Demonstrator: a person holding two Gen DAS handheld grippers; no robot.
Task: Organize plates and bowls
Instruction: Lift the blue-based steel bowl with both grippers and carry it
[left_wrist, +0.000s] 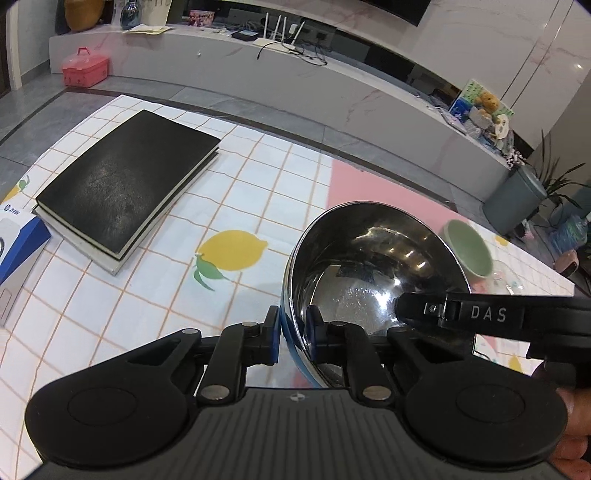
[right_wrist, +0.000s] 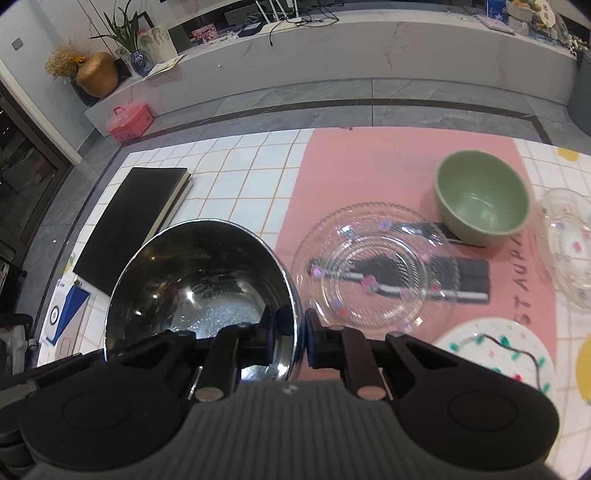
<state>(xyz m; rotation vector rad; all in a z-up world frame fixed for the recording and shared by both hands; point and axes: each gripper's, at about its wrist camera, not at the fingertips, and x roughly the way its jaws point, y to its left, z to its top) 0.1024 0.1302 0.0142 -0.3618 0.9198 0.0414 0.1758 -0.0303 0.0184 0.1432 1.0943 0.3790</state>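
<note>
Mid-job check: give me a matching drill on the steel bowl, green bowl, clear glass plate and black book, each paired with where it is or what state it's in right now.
Things
1. steel bowl
2. green bowl
3. clear glass plate
4. black book

States
A. lying flat on the white grid cloth, closed
B. rim pinched on opposite sides by both hand-held grippers
C. flat on the pink mat over dark bars
D. upright and empty on the pink mat, beyond the plate

Pairs: 1-B, 2-D, 3-C, 4-A

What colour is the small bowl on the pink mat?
Pale green bowl, clearest in the right wrist view.
</note>
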